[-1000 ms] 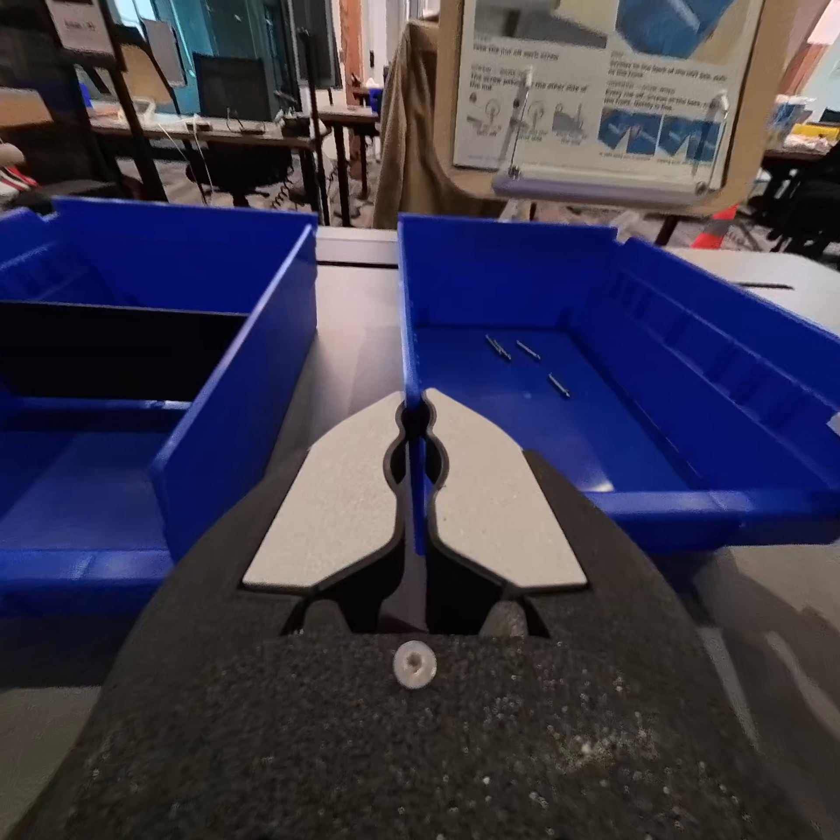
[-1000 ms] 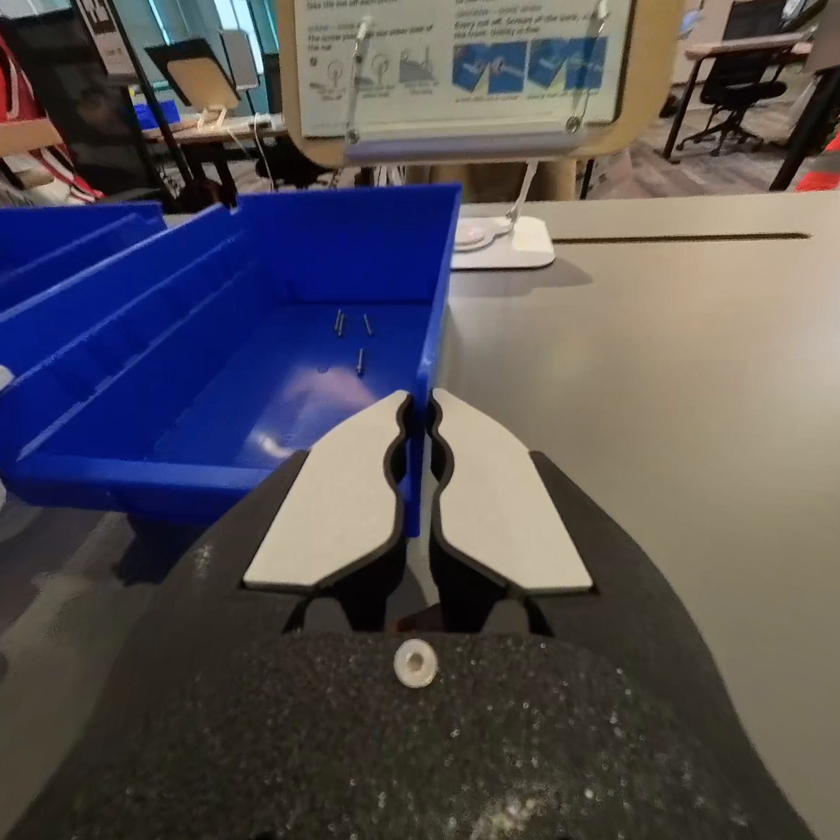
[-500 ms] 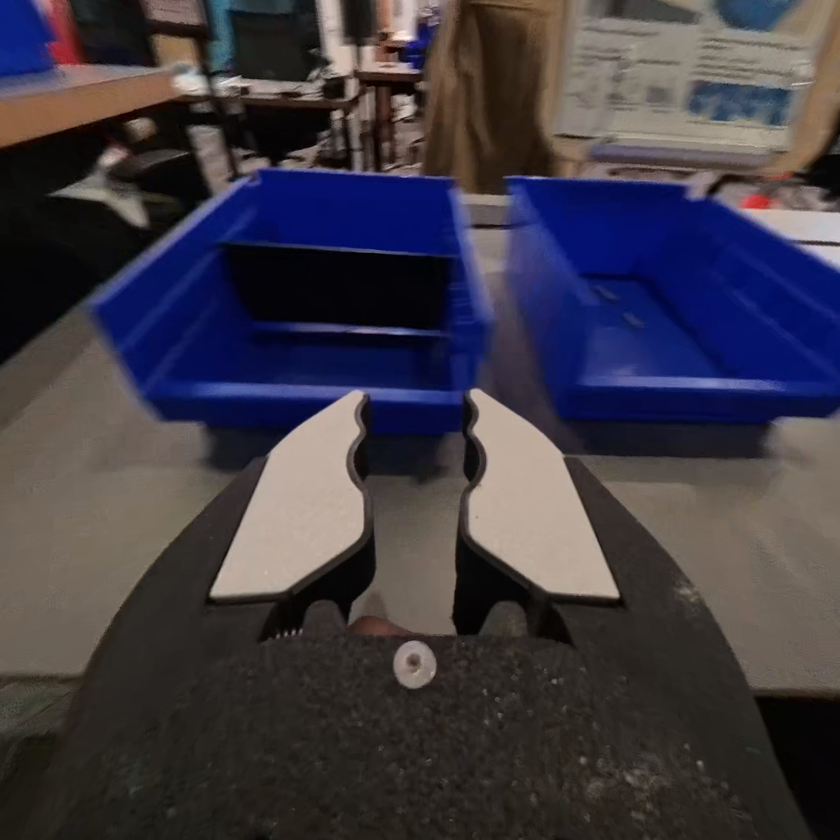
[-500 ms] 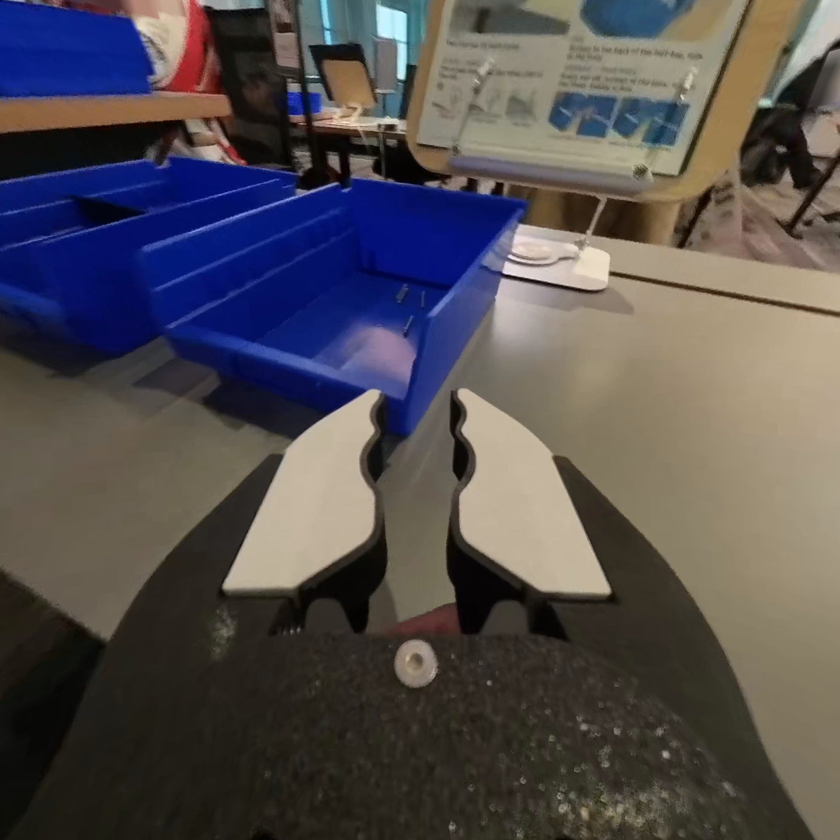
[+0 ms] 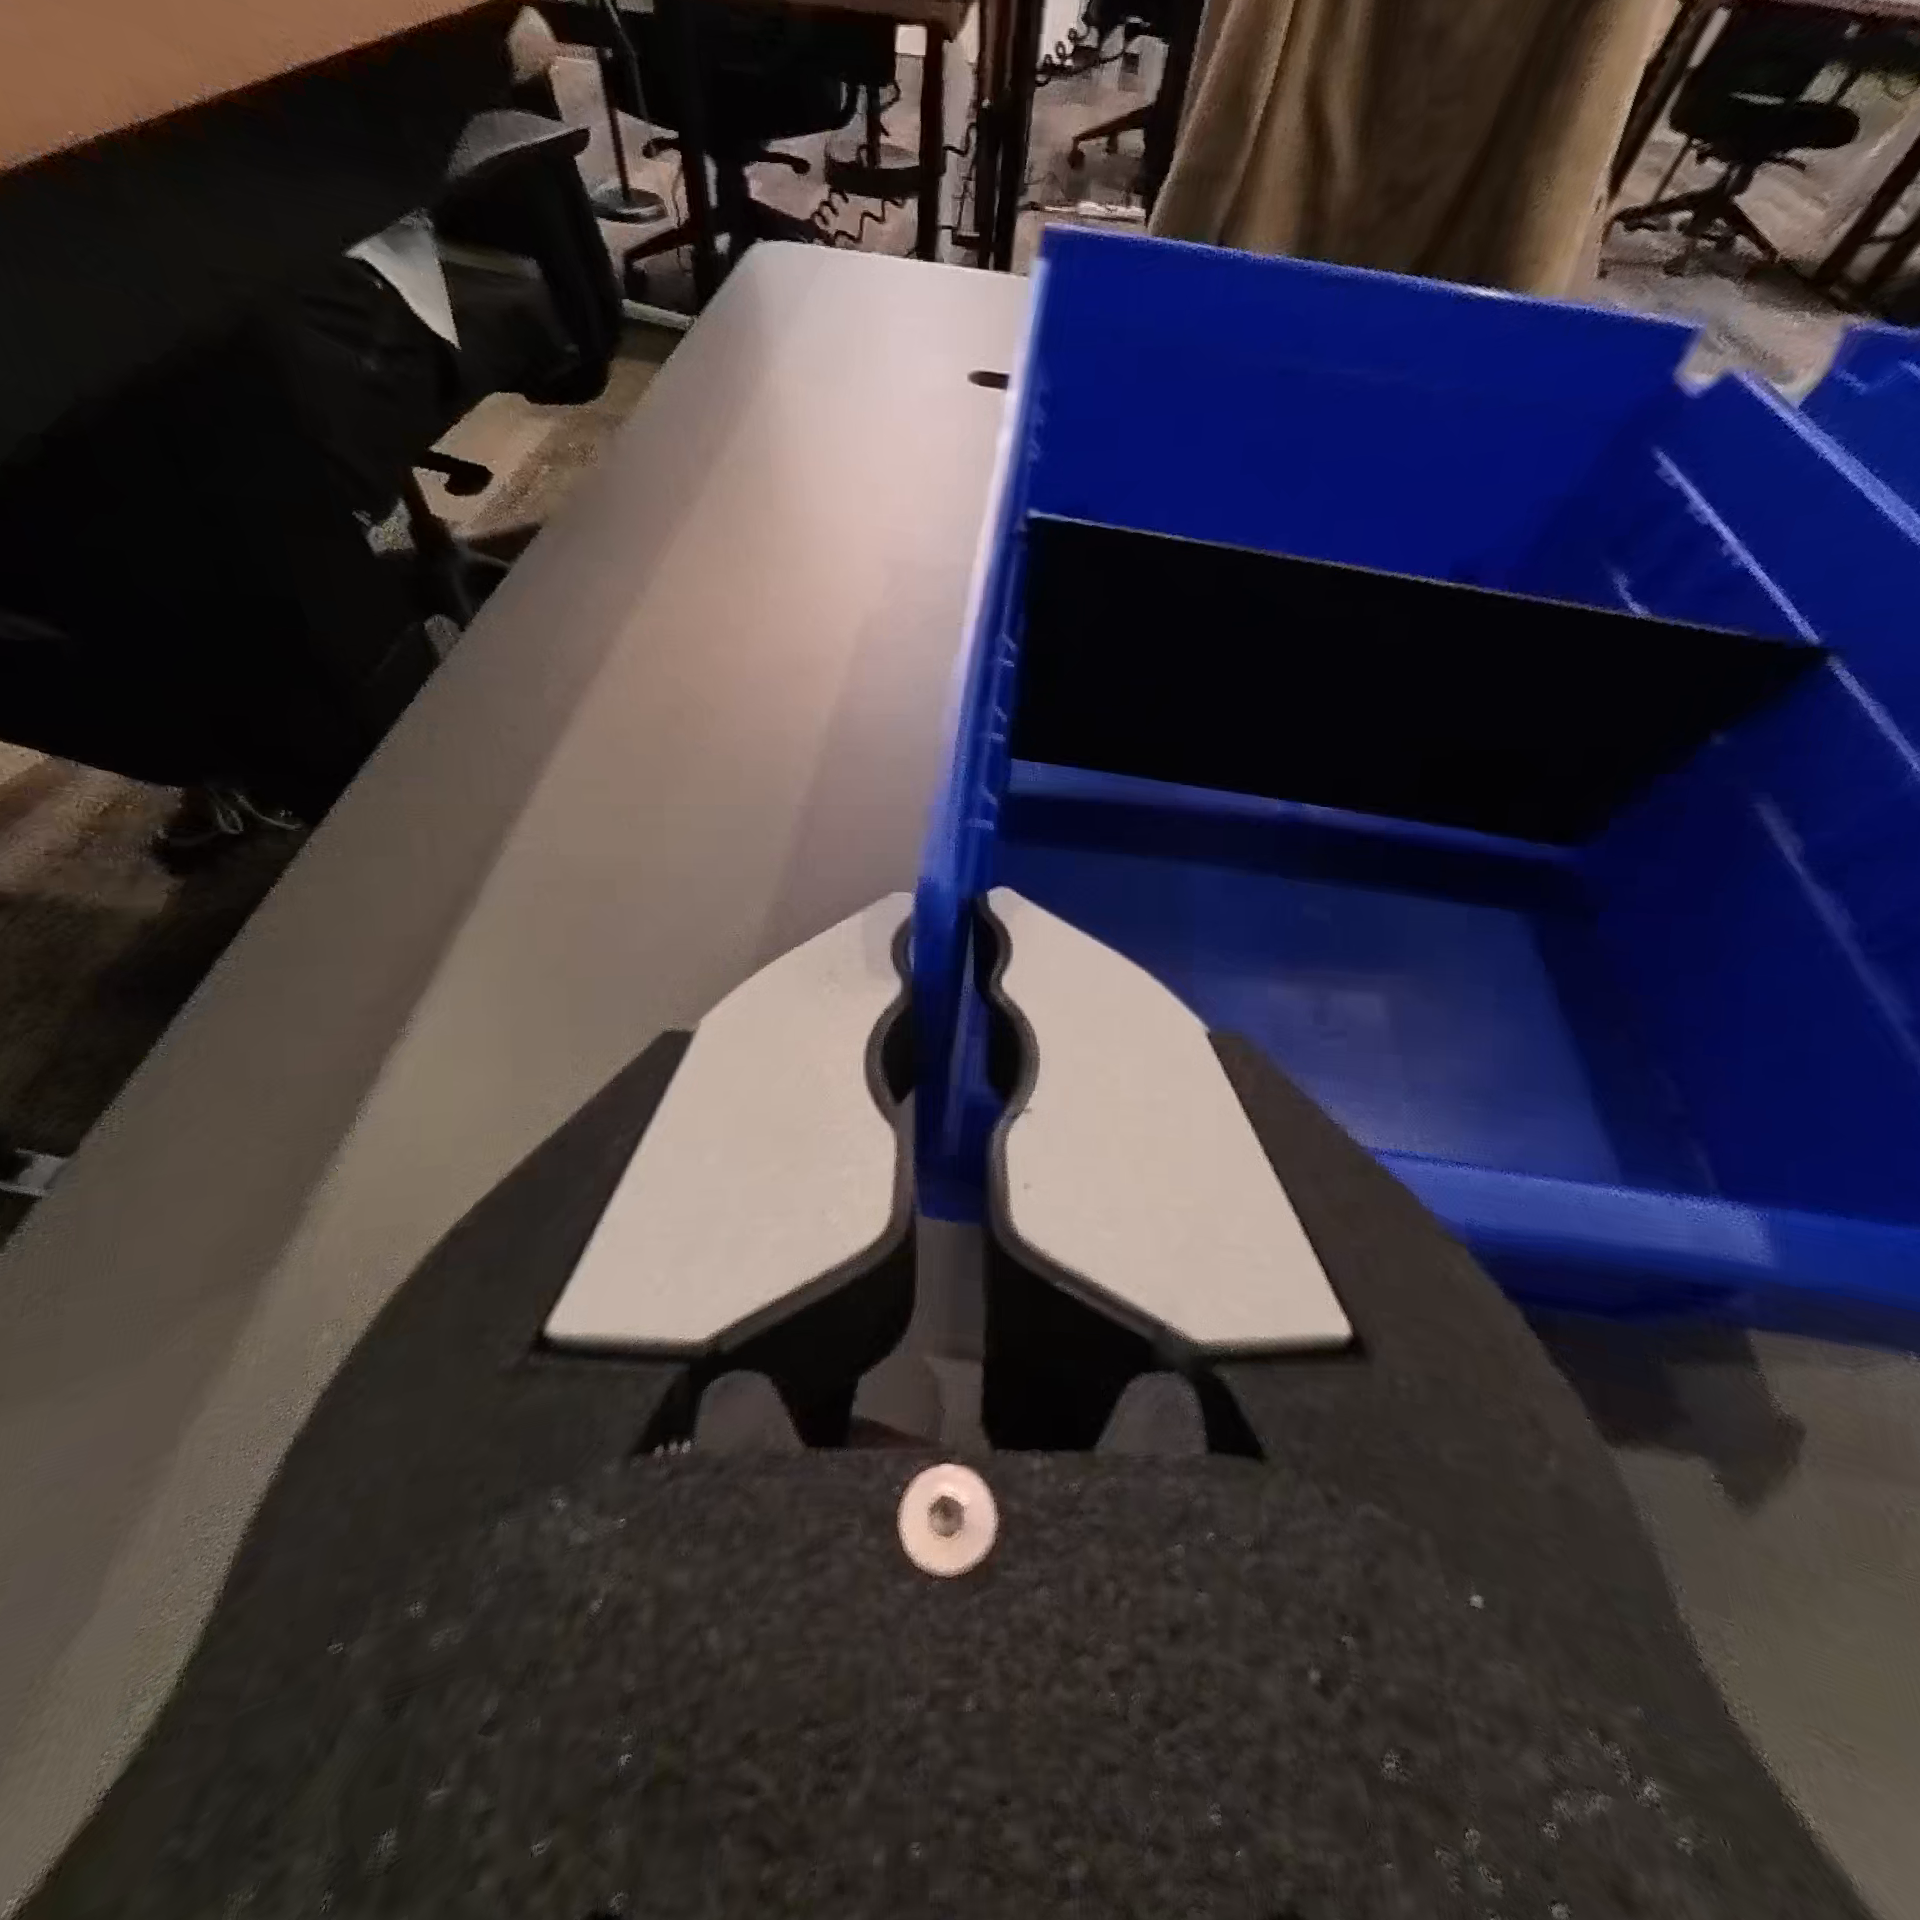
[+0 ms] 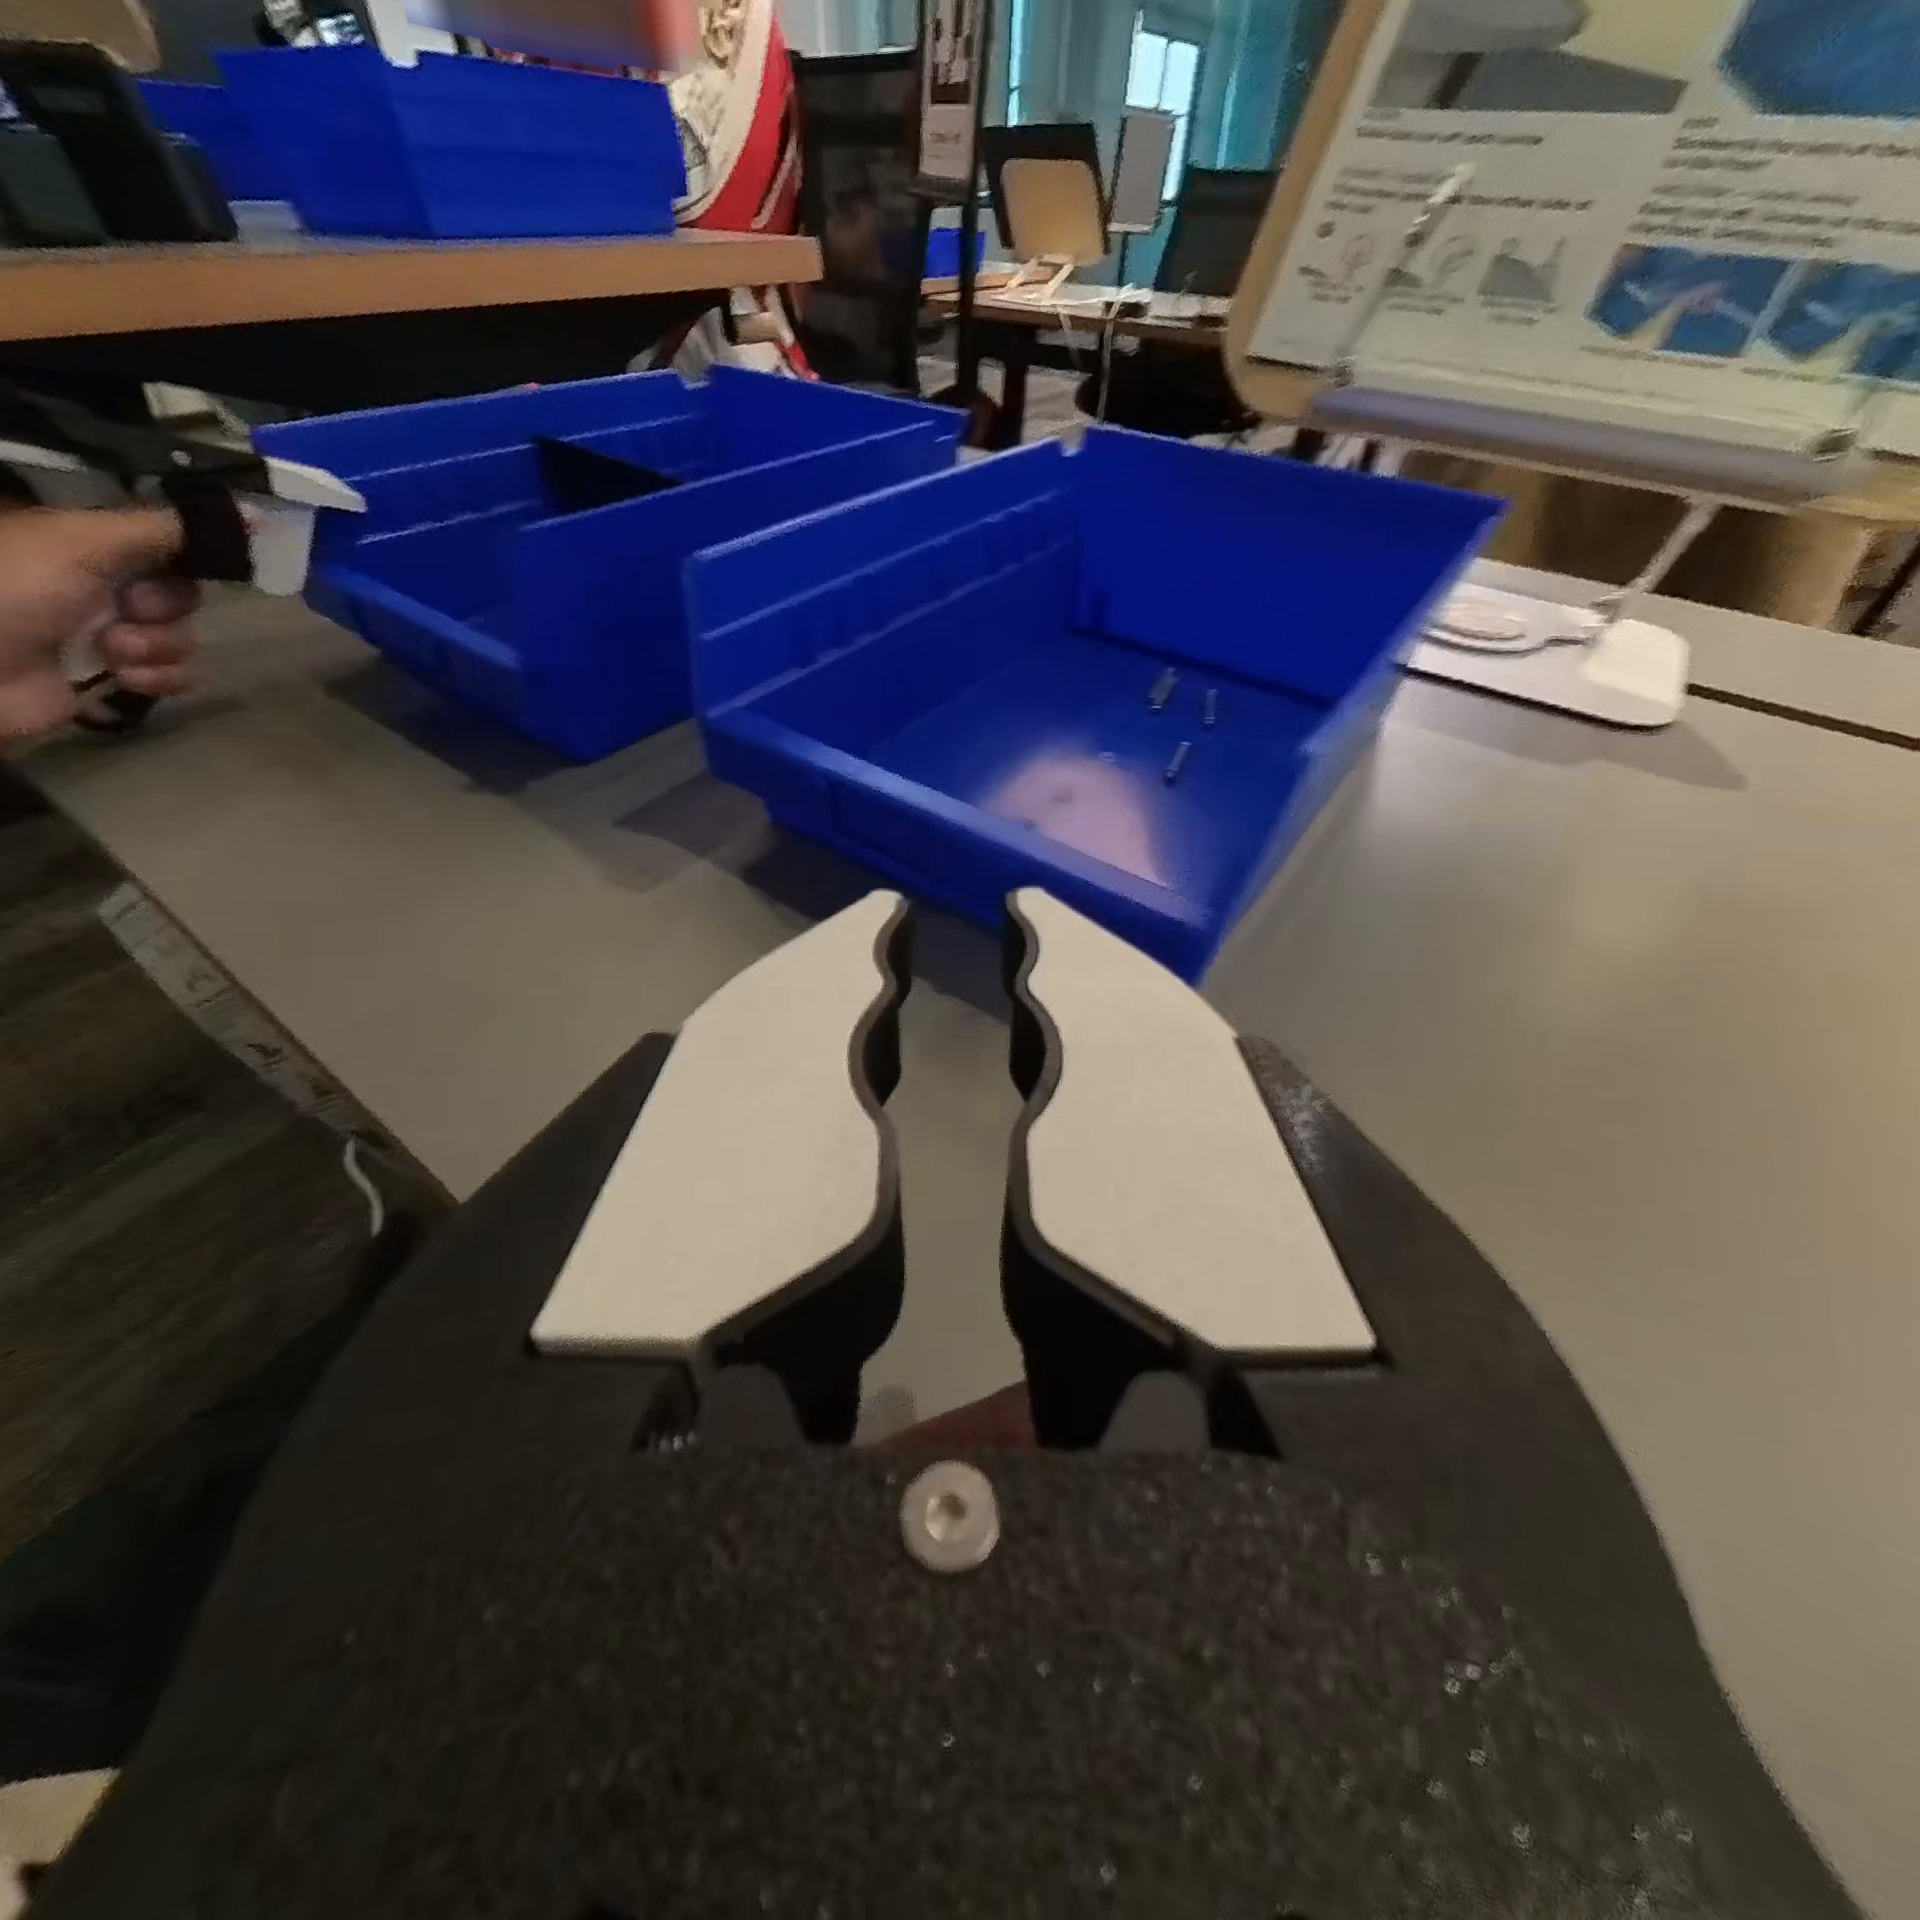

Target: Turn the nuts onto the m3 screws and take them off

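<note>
Two blue bins stand side by side on the grey table. My left gripper (image 5: 945,914) is shut on the left side wall of the left bin (image 5: 1351,416), near its front corner. This bin has a black divider (image 5: 1351,675), and the part of its floor that I can see is bare. My right gripper (image 6: 956,909) is open and empty, just short of the front right corner of the right bin (image 6: 1247,540). Three small dark screws (image 6: 1176,764) lie on that bin's floor. I see no nuts. The right wrist view also shows the left bin (image 6: 623,540) and the left gripper (image 6: 312,499), held by a hand (image 6: 73,613).
An instruction board (image 6: 1610,208) on a stand with a white base (image 6: 1631,675) sits behind the right bin. A shelf with more blue bins (image 6: 468,135) is at the back left. The table's left edge (image 5: 312,831) drops to floor and office chairs.
Both grippers let go of the right bin's side walls and pulled back. The left one swung over to the left bin and shut on its left wall. The right one stays open.
</note>
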